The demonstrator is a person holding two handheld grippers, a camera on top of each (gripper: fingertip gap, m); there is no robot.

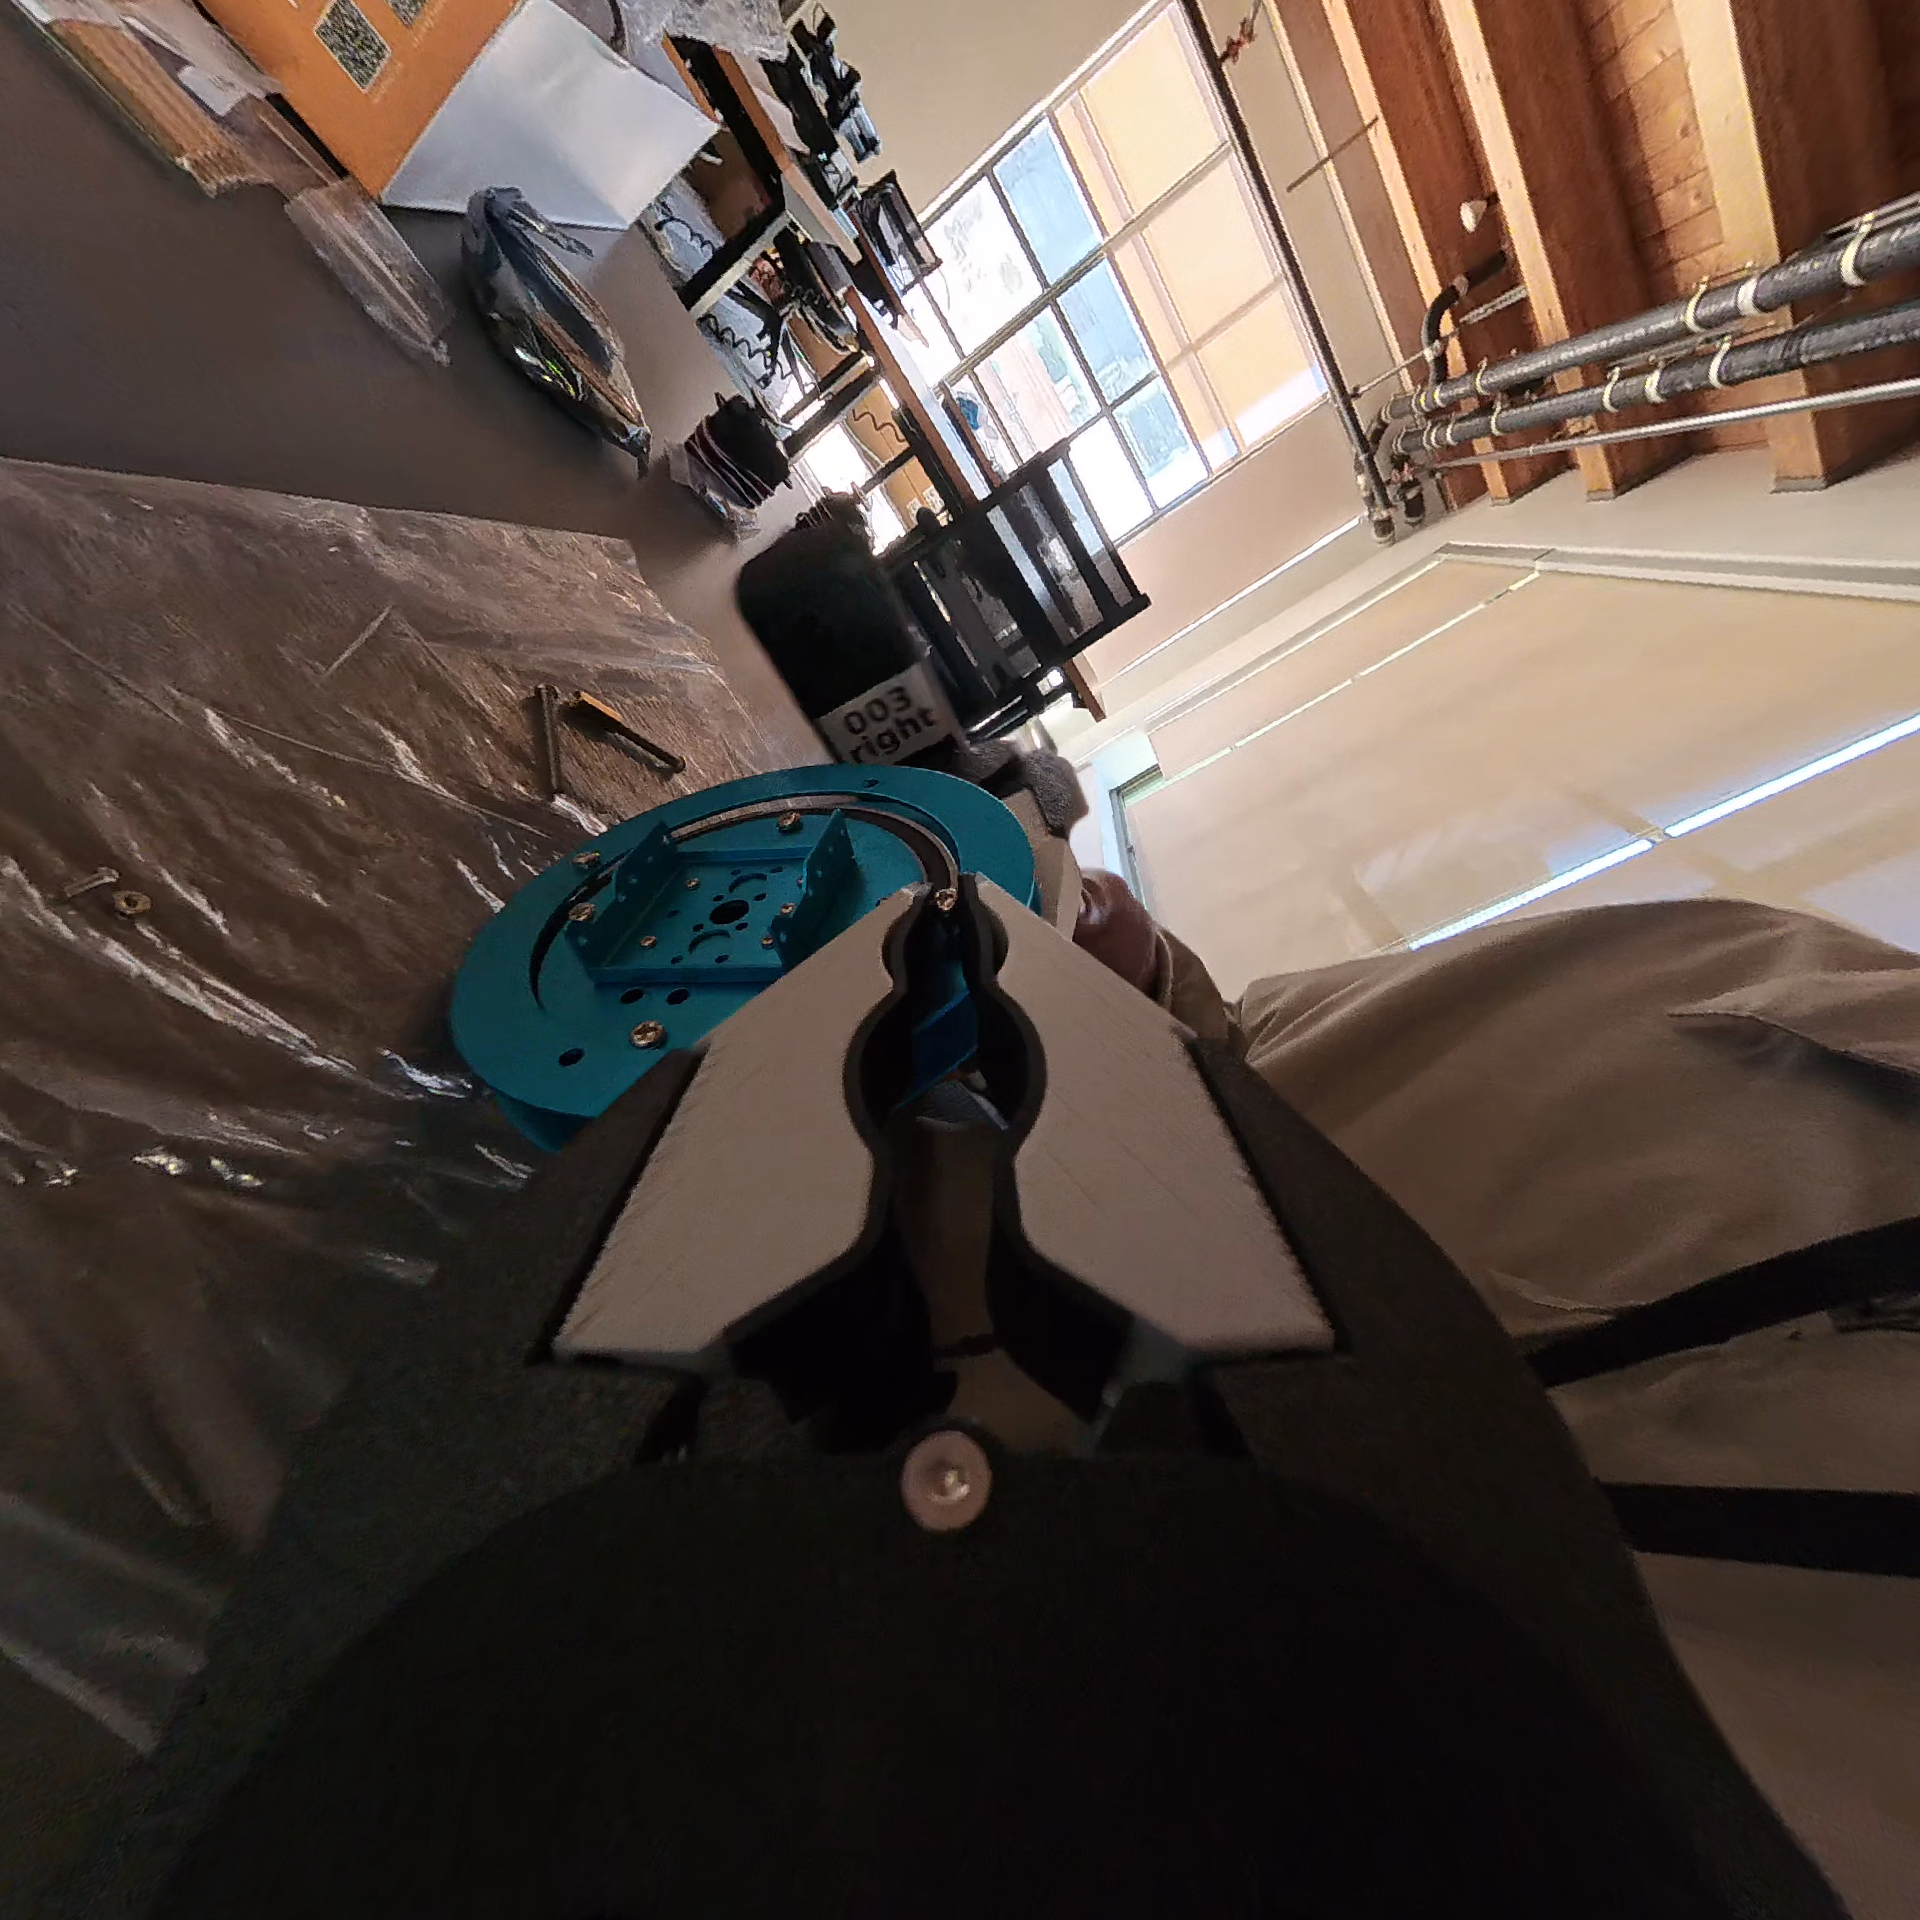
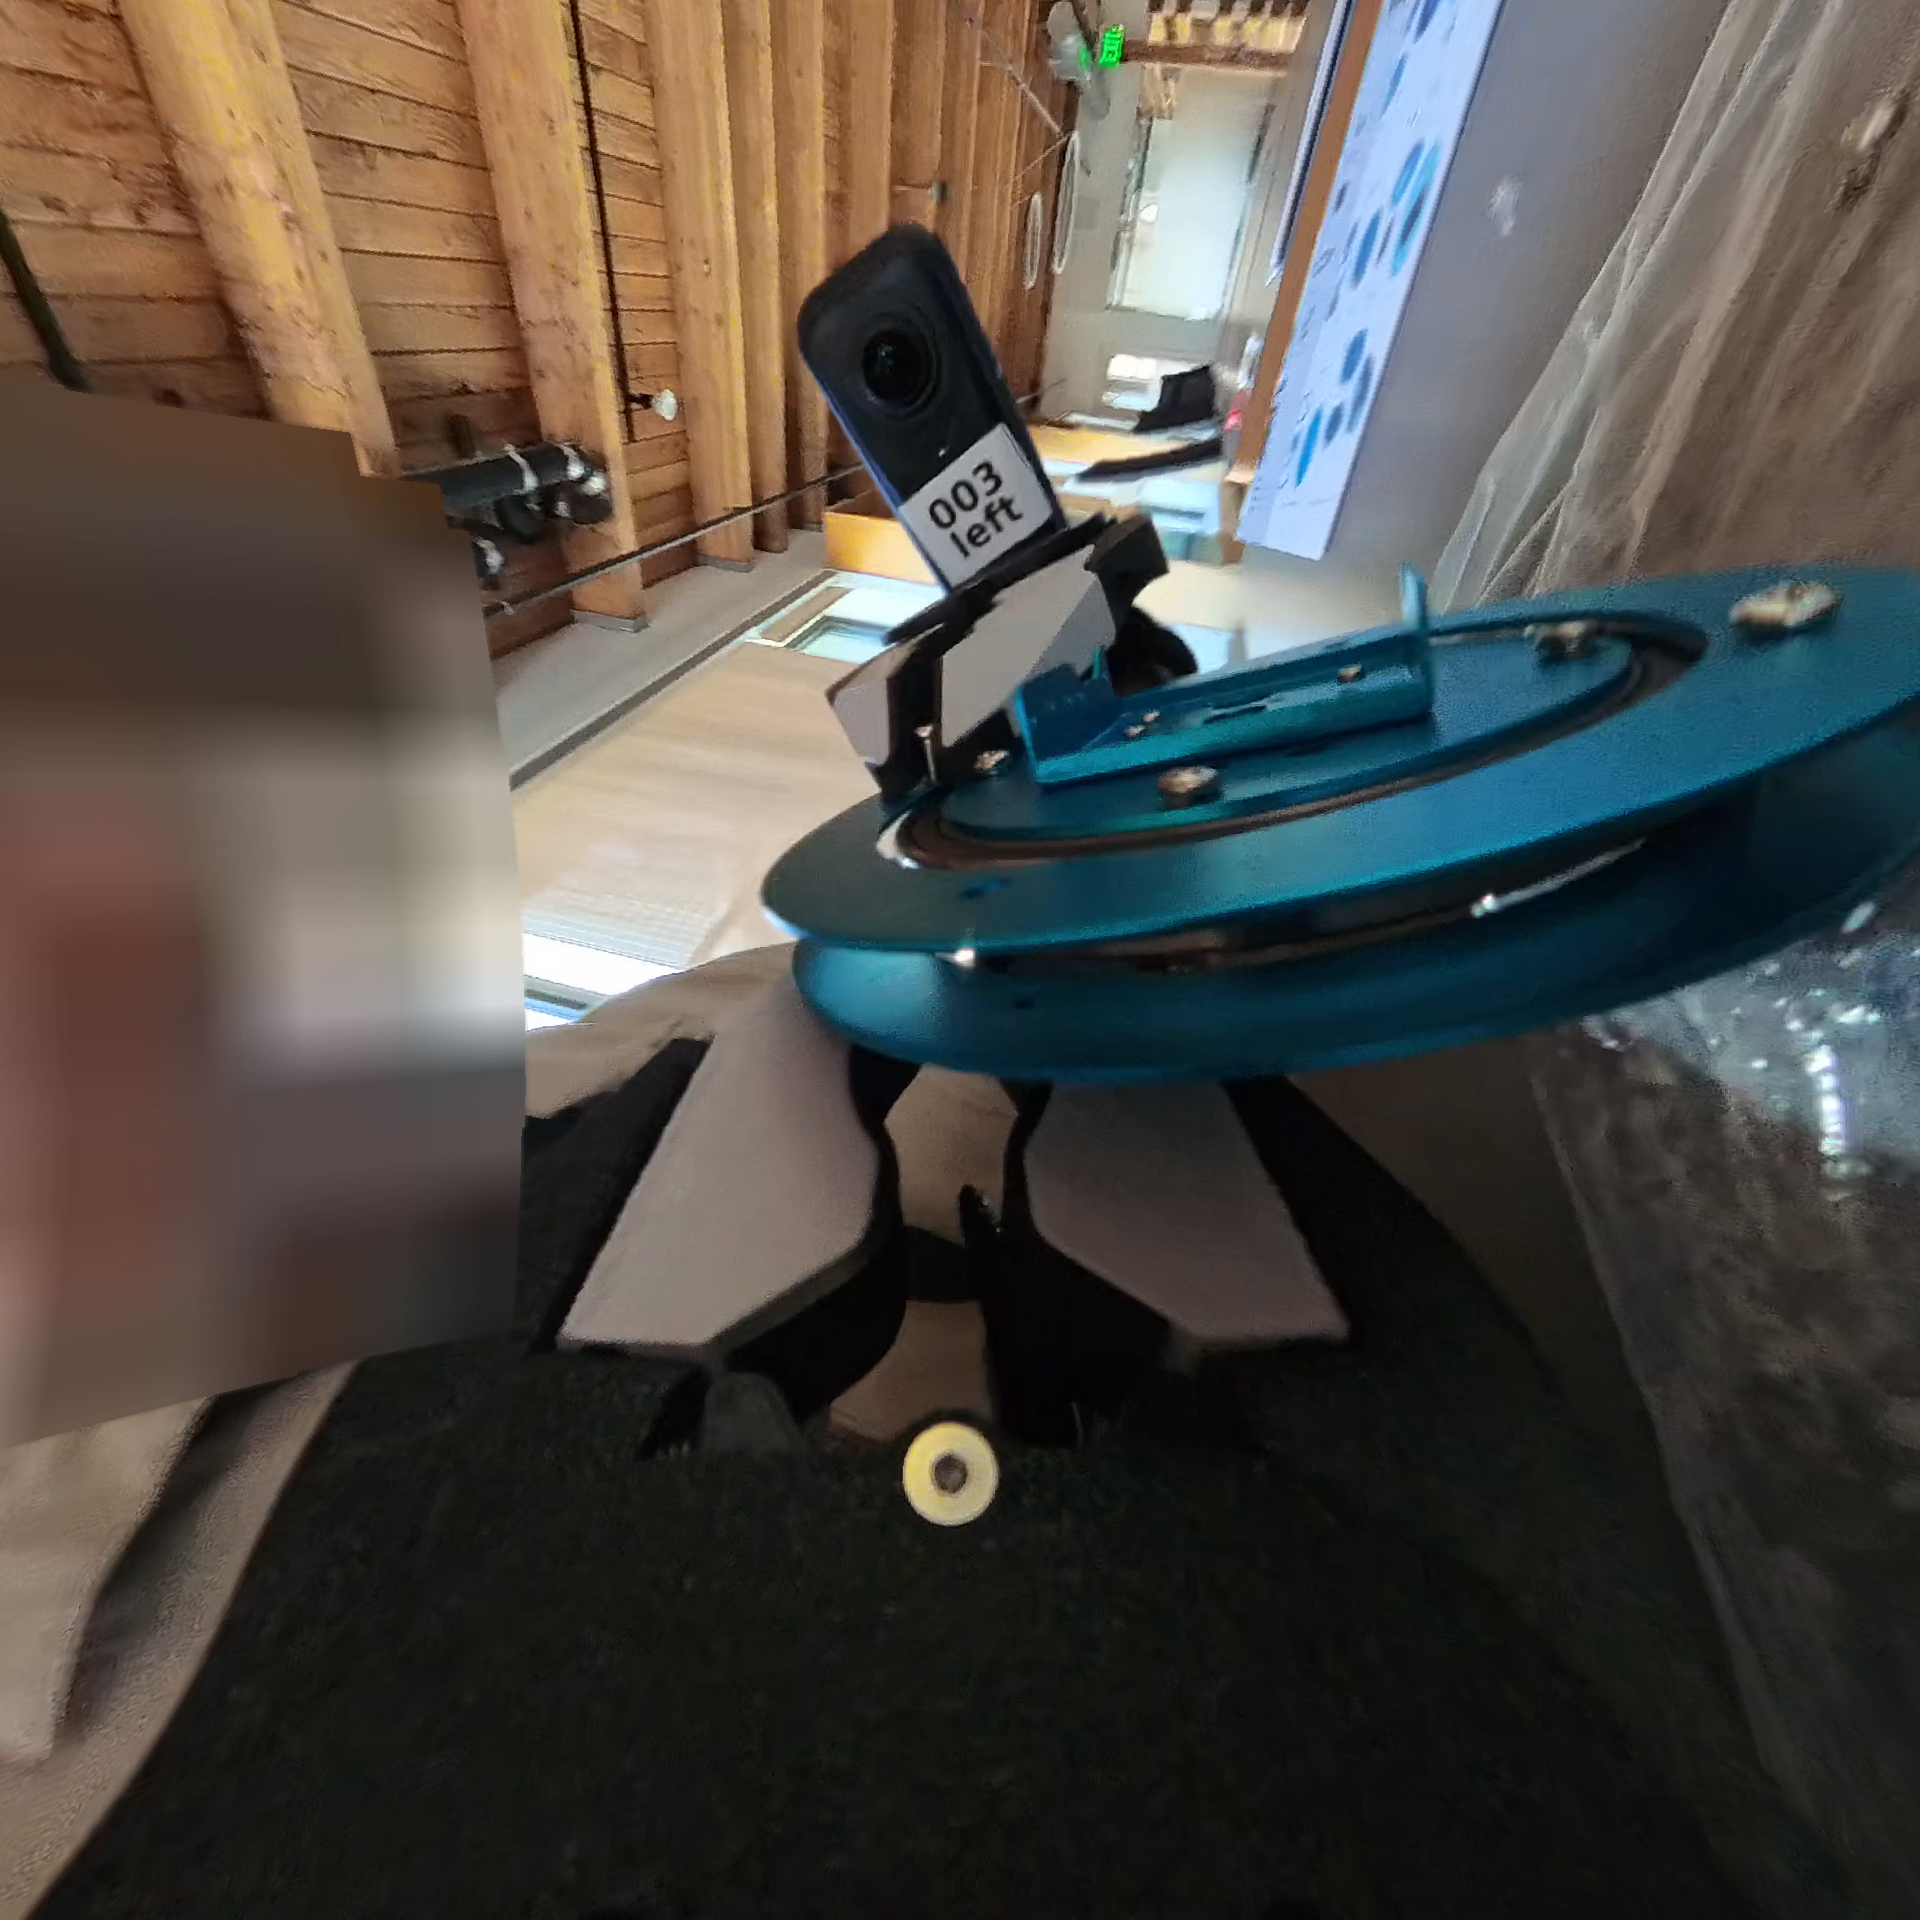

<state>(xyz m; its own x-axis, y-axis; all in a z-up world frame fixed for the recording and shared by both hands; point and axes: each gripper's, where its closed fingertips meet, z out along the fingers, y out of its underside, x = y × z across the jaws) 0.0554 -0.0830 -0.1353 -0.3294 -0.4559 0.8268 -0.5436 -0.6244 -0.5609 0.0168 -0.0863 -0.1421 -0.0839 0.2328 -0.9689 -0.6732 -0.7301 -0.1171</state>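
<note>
Plastic-covered table (image 1: 260, 831), both claws gripping teal turntable (image 1: 582, 997)

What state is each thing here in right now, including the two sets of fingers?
Left gripper: fingers shut on a small screw, held at the turntable's top plate.
Right gripper: fingertips hidden under the turntable; open or shut unclear.
Blue turntable: tilted, one edge on the plastic sheet.
Blue bracket: screwed onto the top plate.
Loose bolt: lying flat on the sheet.
Plastic sheet: spread out, wrinkled.
</note>
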